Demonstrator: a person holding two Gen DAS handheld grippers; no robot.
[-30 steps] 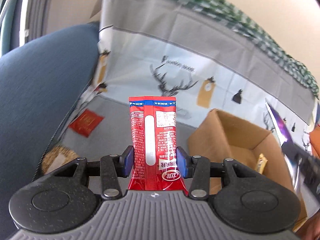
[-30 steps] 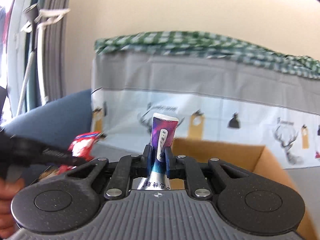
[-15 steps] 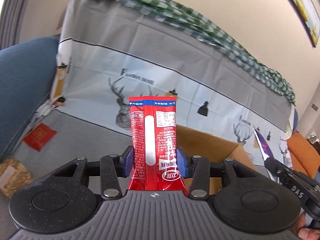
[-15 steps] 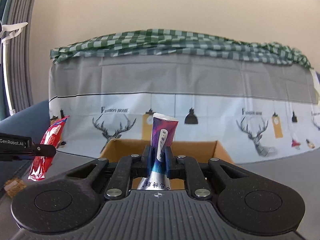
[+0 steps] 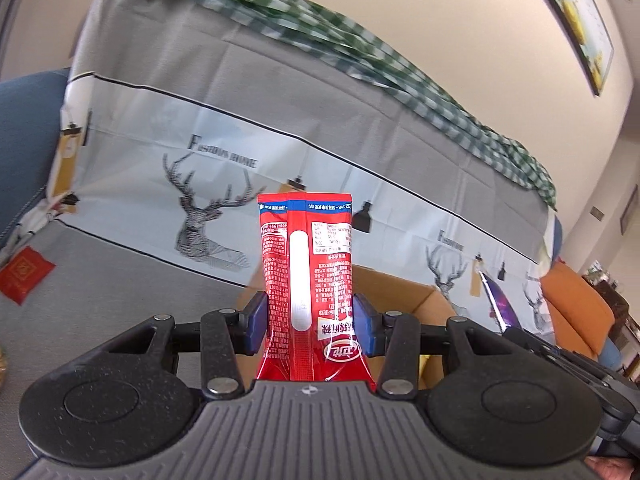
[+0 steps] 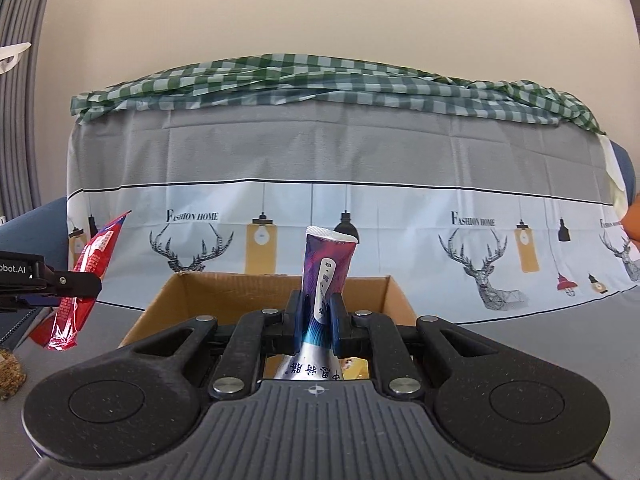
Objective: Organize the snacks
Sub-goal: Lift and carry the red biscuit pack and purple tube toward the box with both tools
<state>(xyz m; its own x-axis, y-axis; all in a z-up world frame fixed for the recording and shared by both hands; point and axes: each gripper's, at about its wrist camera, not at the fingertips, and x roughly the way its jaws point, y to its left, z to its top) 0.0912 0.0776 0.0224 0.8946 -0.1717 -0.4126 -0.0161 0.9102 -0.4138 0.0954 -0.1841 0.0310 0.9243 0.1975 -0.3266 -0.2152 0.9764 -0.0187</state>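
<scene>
Two snack packets are held, one per gripper. The left gripper (image 5: 307, 322) pinches a red snack packet (image 5: 308, 280) upright at frame centre; its small Chinese print is too fine to read. The right gripper (image 6: 318, 316) is pressed tight on a purple snack packet (image 6: 326, 276), also upright. One open cardboard box (image 6: 224, 292) sits just behind it on the grey cloth (image 6: 500, 344). One flat red sachet (image 5: 24, 280) lies at left. The deer-print cover (image 6: 360, 160) reads "FASHION HOME" three times.
</scene>
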